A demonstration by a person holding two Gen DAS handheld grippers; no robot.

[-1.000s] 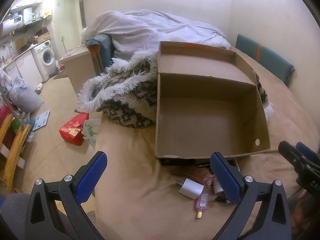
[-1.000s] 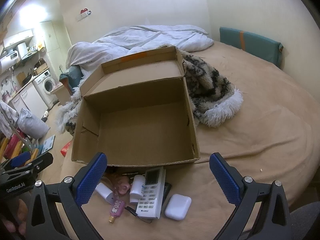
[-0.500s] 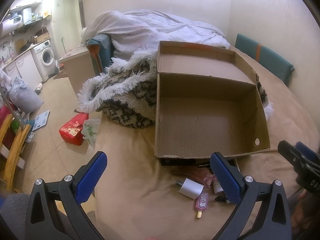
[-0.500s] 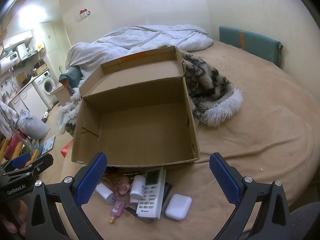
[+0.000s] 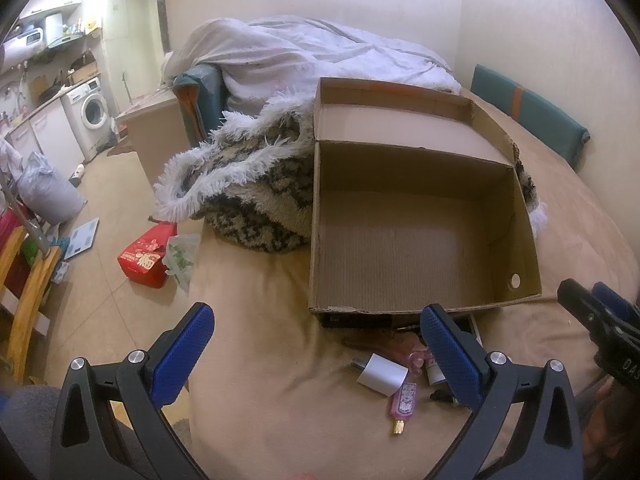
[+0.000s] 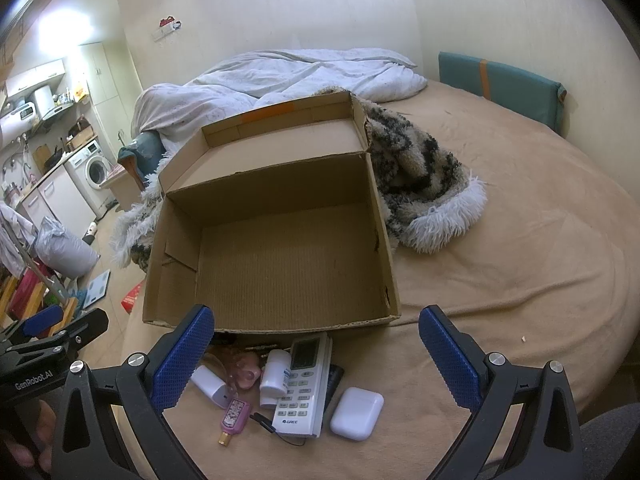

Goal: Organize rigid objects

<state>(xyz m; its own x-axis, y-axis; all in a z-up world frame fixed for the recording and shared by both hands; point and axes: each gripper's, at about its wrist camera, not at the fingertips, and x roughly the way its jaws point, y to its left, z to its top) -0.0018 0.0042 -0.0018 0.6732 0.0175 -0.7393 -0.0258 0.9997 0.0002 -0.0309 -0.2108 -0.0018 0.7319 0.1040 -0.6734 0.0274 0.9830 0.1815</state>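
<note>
An open brown cardboard box [image 6: 288, 256] sits empty on a tan bedspread [image 6: 520, 248], with a white remote control [image 6: 301, 384], white earbud case [image 6: 357, 407] and small pink bottle [image 6: 233, 419] lying just before it. The left gripper [image 5: 316, 344] and right gripper [image 6: 316, 344] hover level above them, fingers spread wide, unmoved since a second ago.

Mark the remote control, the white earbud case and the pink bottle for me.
remote control [image 6: 303, 386], right wrist view, on its button pad below the screen.
white earbud case [image 6: 357, 412], right wrist view, middle of its lid.
pink bottle [image 6: 232, 419], right wrist view, middle of its body.
</note>
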